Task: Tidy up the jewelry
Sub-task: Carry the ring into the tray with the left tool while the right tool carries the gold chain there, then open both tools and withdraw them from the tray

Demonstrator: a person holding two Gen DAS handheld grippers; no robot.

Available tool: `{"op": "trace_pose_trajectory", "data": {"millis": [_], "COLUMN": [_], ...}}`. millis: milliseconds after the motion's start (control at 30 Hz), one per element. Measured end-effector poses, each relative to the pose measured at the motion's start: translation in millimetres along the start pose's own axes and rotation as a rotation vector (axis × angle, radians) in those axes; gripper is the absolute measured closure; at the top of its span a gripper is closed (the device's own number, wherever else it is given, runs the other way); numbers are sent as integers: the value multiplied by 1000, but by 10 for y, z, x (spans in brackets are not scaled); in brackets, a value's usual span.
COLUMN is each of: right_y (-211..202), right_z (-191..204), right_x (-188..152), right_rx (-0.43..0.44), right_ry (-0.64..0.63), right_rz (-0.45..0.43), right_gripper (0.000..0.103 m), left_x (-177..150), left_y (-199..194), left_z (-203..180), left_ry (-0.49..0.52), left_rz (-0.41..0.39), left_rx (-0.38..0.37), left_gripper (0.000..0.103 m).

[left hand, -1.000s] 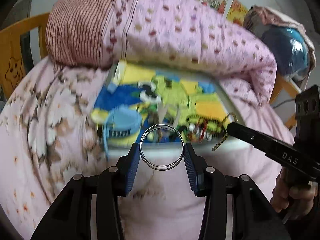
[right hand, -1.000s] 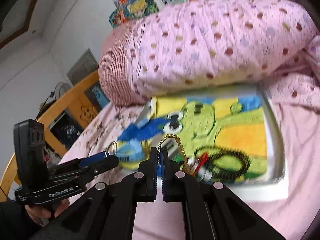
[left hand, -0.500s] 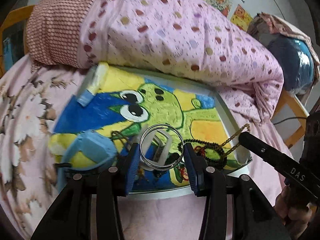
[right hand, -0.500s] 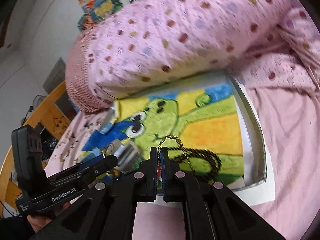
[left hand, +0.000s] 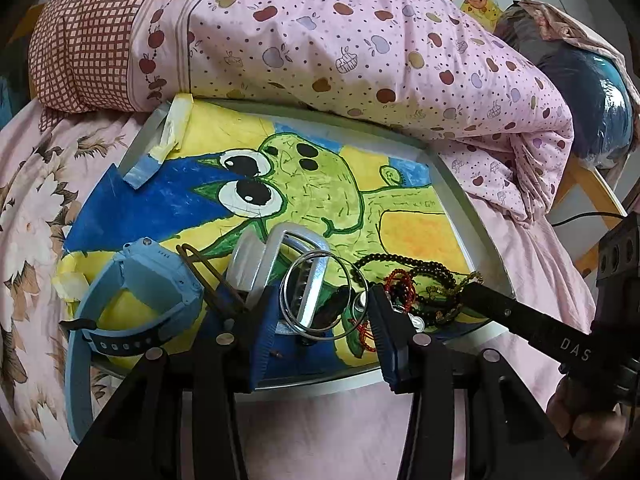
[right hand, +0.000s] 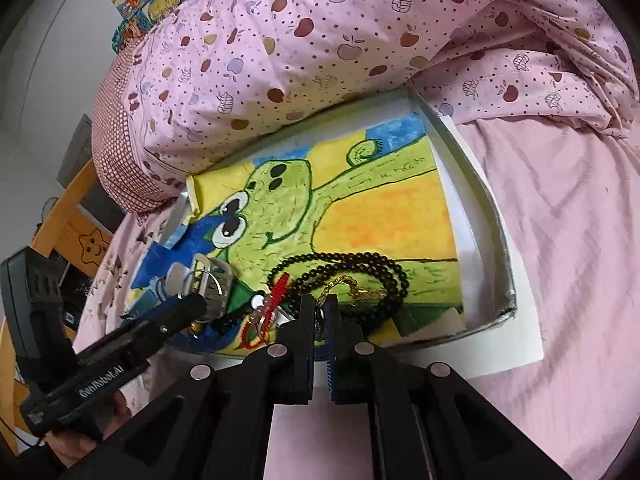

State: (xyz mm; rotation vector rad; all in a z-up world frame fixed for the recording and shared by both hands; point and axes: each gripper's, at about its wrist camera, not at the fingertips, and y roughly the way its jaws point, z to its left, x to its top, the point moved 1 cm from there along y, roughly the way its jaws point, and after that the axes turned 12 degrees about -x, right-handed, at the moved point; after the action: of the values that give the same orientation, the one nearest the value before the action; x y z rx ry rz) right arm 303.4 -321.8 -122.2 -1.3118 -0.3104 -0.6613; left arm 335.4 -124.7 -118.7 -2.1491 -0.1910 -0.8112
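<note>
Two pieces are in my fingers over the tray [left hand: 460,184] that lies on the bed; my left gripper [left hand: 320,312] is clamped across a thin silver bangle [left hand: 320,294], one pad on each side of the hoop, and my right gripper [right hand: 318,320] is all but shut on a gold chain [right hand: 348,286], which trails forward onto the drawing lining the tray, inside the loop of black beads [right hand: 360,264]. Both sit low over the tray's near edge, where a red cord bracelet [right hand: 268,308], a metal watch band [left hand: 308,276] and a blue watch [left hand: 152,280] already crowd together.

To set these down well, I judge each piece wants its own bare patch; the yellow and orange stretch beyond the beads looks free, so I would carry the chain there before parting my right fingers, else it tangles with the beads; the bangle I would lay flat, clear of the watch band, and open slowly, since a hoop released on edge may roll.
</note>
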Motion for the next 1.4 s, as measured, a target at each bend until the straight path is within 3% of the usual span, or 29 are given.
{"op": "trace_pose_trajectory", "data": {"millis": [33, 167, 267, 367, 500, 633, 767, 1000, 1400], "right_y": [2, -55, -117, -222, -423, -633, -867, -1299, -1857], "right_z": [2, -10, 8, 38, 65, 89, 129, 250, 237], "right_x": [-1, -8, 0, 1, 3, -13, -61, -248, -674], "right_rx": [-5, -14, -29, -55, -55, -69, -74, -96, -94], "right_ry": [-1, -4, -24, -50, -67, -85, -105, -187, -205], "right_rz": [1, -17, -46, -94, -182, -270, -369, -528, -606], "right_gripper": [94, 68, 61, 49, 28, 20, 2, 0, 0], "left_x": [-3, 7, 3, -5, -3, 6, -19, -135, -545], "left_y": [-5, -29, -72, -139, -254, -447, -680, -1076, -1740], "left_z": [-1, -7, -30, -74, -130, -205, -300, -486, -841], "left_ry": [0, -7, 5, 17, 17, 21, 41, 104, 144], "left_rz": [-3, -2, -4, -19, -46, -106, -171, -273, -384], "left_rx": [7, 22, 42, 67, 81, 124, 190, 263, 321], "left_gripper": [63, 63, 61, 46, 40, 24, 9, 3, 2]}}
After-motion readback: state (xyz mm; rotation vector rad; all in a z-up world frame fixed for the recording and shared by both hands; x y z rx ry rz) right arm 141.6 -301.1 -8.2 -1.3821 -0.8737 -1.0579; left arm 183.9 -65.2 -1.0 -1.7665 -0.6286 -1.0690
